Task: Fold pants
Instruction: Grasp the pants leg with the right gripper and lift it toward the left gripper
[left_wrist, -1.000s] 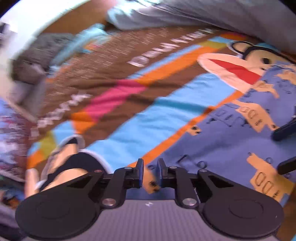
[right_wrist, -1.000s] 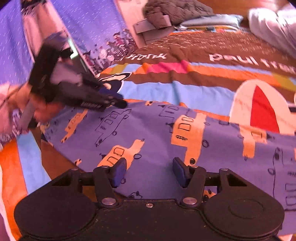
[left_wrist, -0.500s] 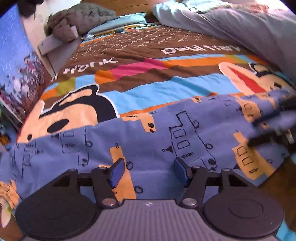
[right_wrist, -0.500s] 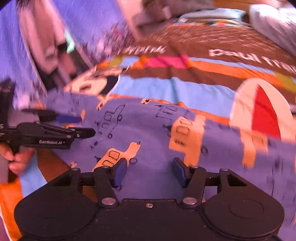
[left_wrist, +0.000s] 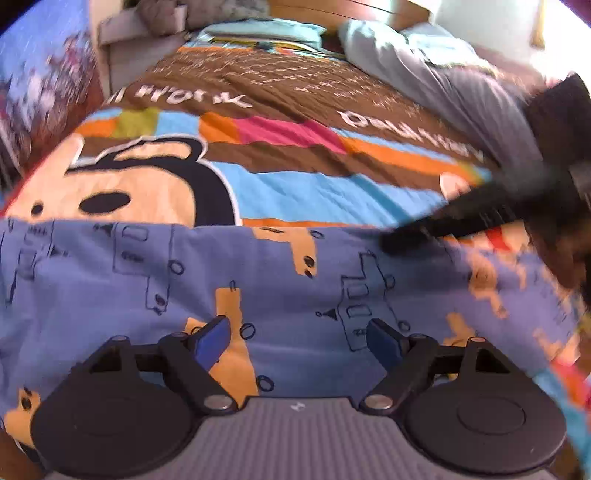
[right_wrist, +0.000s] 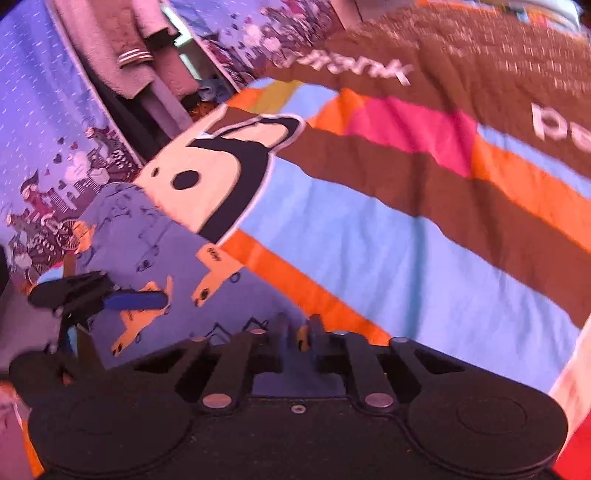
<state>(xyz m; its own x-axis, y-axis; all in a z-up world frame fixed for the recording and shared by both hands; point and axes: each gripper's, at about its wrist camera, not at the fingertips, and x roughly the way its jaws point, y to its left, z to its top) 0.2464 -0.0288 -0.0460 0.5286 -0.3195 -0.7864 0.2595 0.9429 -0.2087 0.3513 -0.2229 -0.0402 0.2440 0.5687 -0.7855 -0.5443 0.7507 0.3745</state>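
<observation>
Your left gripper (left_wrist: 297, 338) hangs with jaws spread wide; your right gripper (right_wrist: 297, 332) has jaws nearly closed, pinching cloth.

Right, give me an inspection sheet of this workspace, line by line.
Surface: bed with a cartoon-monkey bedspread, striped brown, blue, orange and pink.
Job's things: blue pants with orange vehicle print, spread across the near edge of the bed.
Clutter: grey bedding heaped at the far right; pillow at the head.
Grippers: left gripper open above the pants; right gripper shut on the pants' edge.
Cables: nothing seen.
Surroundings: patterned blue wall panel beside the bed; pink garment hanging there.
</observation>
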